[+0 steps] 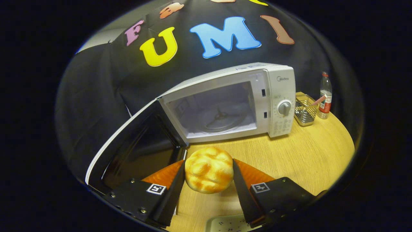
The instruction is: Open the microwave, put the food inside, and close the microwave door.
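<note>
A black cloth wall [106,83] hangs in soft folds across the far side of the booth, dim toward the left. At the far left above it shows a strip of pale grey room wall [103,33]. A light wood-grain round table [302,154] fills the near and right ground, warmly lit, its curved edge dropping into darkness on the right.

- Microwave [231,100] sitting on table [289,154], its door [135,151] hanging open to its left.
- Bun [209,174] sitting before microwave, pinched between gripper [208,175] fingers.
- Wire basket [305,111] and bottle [325,96] standing right of microwave.
</note>
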The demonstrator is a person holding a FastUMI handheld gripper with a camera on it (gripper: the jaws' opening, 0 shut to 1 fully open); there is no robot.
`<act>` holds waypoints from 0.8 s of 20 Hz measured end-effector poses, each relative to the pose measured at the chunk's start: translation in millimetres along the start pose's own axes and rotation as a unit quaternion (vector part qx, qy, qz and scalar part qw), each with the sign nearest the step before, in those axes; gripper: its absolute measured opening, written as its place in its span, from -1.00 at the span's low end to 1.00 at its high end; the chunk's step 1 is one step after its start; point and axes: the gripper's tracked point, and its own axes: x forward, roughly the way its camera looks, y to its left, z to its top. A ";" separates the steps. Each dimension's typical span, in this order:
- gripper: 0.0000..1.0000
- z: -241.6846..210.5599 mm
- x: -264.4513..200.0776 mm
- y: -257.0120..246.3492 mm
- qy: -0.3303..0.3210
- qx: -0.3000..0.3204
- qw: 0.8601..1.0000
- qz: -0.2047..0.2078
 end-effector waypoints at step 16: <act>0.67 63.6 135.1 -8.5 -0.119 0.096 0.988 0.000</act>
